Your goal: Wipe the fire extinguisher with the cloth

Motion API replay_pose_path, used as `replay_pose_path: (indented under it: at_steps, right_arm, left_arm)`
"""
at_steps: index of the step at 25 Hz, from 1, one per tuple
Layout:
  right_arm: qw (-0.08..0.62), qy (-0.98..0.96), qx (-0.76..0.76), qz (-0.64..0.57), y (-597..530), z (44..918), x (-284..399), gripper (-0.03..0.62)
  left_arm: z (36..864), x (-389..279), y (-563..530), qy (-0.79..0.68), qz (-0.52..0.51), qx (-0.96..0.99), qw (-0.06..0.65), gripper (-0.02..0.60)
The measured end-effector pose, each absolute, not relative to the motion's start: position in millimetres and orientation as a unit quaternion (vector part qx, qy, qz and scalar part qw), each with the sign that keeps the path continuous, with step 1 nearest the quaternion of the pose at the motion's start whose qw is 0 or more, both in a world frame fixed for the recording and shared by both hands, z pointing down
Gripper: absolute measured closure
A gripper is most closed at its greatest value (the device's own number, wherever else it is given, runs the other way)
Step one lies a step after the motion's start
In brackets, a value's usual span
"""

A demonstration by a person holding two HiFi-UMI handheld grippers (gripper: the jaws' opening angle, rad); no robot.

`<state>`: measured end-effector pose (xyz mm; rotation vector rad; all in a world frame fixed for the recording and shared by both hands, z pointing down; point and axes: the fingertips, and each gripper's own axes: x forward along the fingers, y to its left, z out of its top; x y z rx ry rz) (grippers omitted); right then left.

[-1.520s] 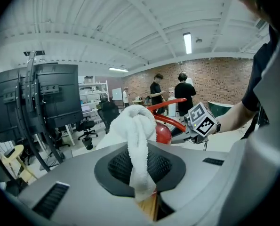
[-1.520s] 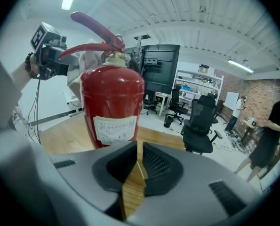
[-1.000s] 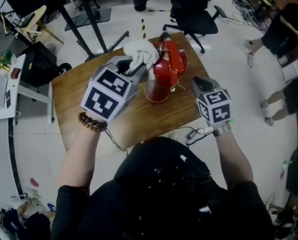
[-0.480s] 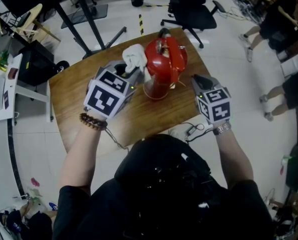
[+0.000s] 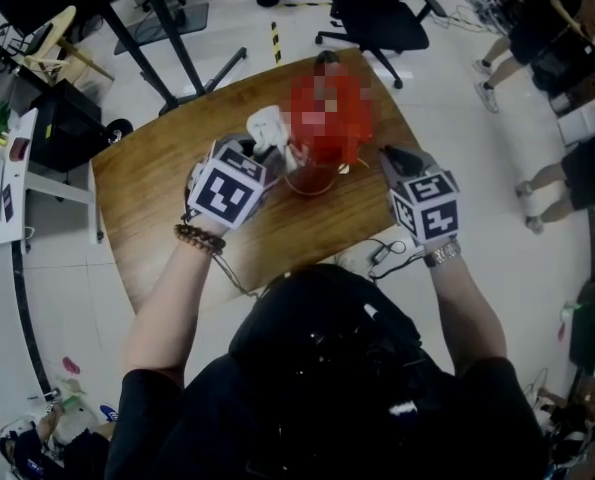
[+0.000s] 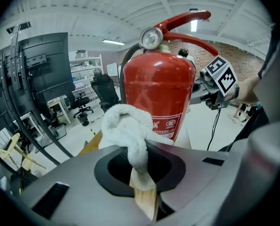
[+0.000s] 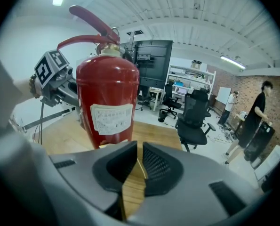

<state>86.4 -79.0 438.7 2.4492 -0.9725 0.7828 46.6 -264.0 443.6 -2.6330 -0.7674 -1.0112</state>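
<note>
Upright near the far edge of a wooden table [image 5: 157,198], a red fire extinguisher [image 6: 158,93] gets its wipe-down, with the person's two handheld grippers on either side of it. The left gripper [image 6: 139,166] is clamped on a bunched fold of white terry cloth [image 6: 125,126], which sits low against the cylinder's left side; whether it actually touches the paint, no view settles. The right gripper [image 7: 137,168] hangs just beside the cylinder's other flank, jaws drawn together on nothing.

By its looks the cloth is light, soft and floppy, best pinched at a thick gather, as it is. The extinguisher reads as a heavy, rigid steel body with smooth, likely slick paint. A hard push high up could rock it, so the curved lever handle [image 6: 187,20] or the neck below the gauge [image 6: 150,37] seems the surest place to steady it.

A white paper label [image 7: 112,119] faces the right gripper, its print too small to read. A white-bordered panel [image 6: 170,125] with an emblem and characters faces the left gripper, also illegible.
</note>
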Motion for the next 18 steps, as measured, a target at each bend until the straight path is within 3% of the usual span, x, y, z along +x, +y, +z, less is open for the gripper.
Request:
replay_pose_path:
  at_steps: [18]
  right_arm:
    - [0.197,-0.337,0.87,0.301,-78.9,451.8,75.9,0.551]
  left_arm:
    - [550.9,45.1,-263.4,-0.256,-0.413,-0.867,0.114,0.548]
